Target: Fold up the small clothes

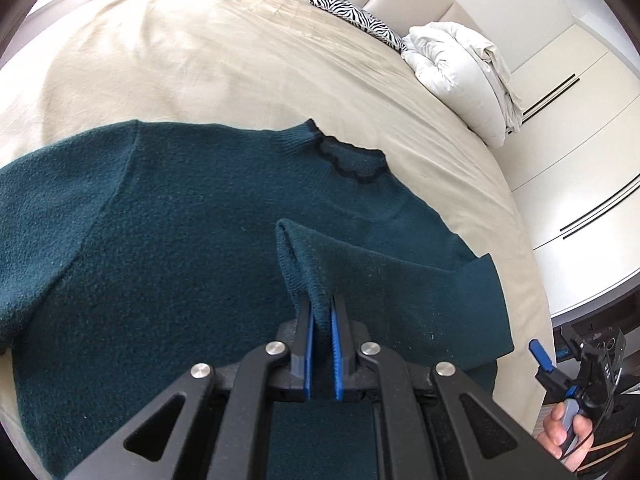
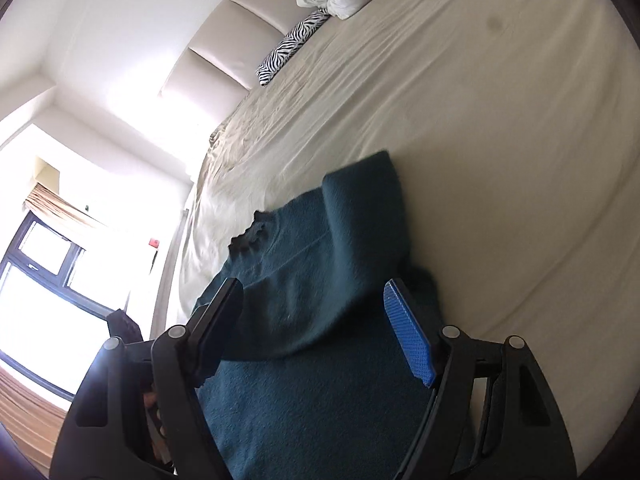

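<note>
Your teal sweater (image 1: pixel 180 240) lies spread flat on the bed (image 1: pixel 200 60), its body reaching to the left edge of the left wrist view and its scalloped dark collar (image 1: pixel 344 156) toward the headboard. Moving right, your left gripper (image 1: pixel 321 308) is clamped on the ribbed cuff of one sleeve (image 1: pixel 312 264), the blue pads pinching the knit and lifting it into a peak over the sweater's chest. Further right, the rest of that sleeve runs down to the bed's edge. Beyond it, a zebra-print pillow (image 1: pixel 356 16) and a bundled white duvet (image 1: pixel 460 76) sit near the headboard. At the far right, your right hand (image 1: pixel 564 434) holds the right gripper (image 2: pixel 320 320) just off the mattress. In its own view that gripper stands wide apart with nothing between its fingers, hovering over the sweater.
</note>
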`<state>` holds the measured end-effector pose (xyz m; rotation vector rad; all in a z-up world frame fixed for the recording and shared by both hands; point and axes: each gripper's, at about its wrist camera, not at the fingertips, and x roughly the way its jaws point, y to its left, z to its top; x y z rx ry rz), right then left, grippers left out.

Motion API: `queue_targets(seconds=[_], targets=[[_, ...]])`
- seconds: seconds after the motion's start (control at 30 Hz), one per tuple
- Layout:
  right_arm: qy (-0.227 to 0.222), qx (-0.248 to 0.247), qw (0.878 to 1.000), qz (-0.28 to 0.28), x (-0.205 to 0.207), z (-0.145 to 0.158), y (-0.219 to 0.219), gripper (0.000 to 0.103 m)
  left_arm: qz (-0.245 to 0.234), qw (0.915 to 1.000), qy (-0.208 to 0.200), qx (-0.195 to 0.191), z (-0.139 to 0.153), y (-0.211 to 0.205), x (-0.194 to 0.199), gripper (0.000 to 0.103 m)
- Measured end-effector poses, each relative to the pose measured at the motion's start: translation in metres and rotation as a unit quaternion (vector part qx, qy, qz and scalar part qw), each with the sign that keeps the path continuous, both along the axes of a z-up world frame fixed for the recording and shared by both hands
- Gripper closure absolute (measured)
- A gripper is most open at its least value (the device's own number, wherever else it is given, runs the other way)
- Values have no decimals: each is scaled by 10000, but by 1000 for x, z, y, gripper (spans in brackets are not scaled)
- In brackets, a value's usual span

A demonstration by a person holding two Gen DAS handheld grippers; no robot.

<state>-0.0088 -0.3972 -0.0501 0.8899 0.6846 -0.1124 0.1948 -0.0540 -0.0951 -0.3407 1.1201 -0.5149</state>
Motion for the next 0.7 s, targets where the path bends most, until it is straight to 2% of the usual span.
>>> queue_targets(seconds=[0.13, 0.3, 0.43, 0.6, 0.67, 0.7], targets=[[280, -235, 9993, -122, 20, 1, -29, 31, 128, 9998, -182, -12, 2, 11, 2, 95], [575, -259, 9980, -31, 60, -19, -44, 33, 197, 9982, -549, 102, 8, 12, 3, 95], [835, -81, 9965, 65, 96, -42, -56, 55, 380, 9959, -801, 179, 4, 18, -4, 95], [1077, 16, 9941, 117, 134, -64, -64, 60, 599, 9954, -738, 91, -9, 30, -7, 95], [1175, -9, 9928, 218, 147, -71, -63, 69, 596, 9957, -693, 145, -15, 30, -7, 95], [1268, -45, 9915, 279, 154, -74, -62, 69, 616, 9958, -675, 115, -17, 32, -6, 95]])
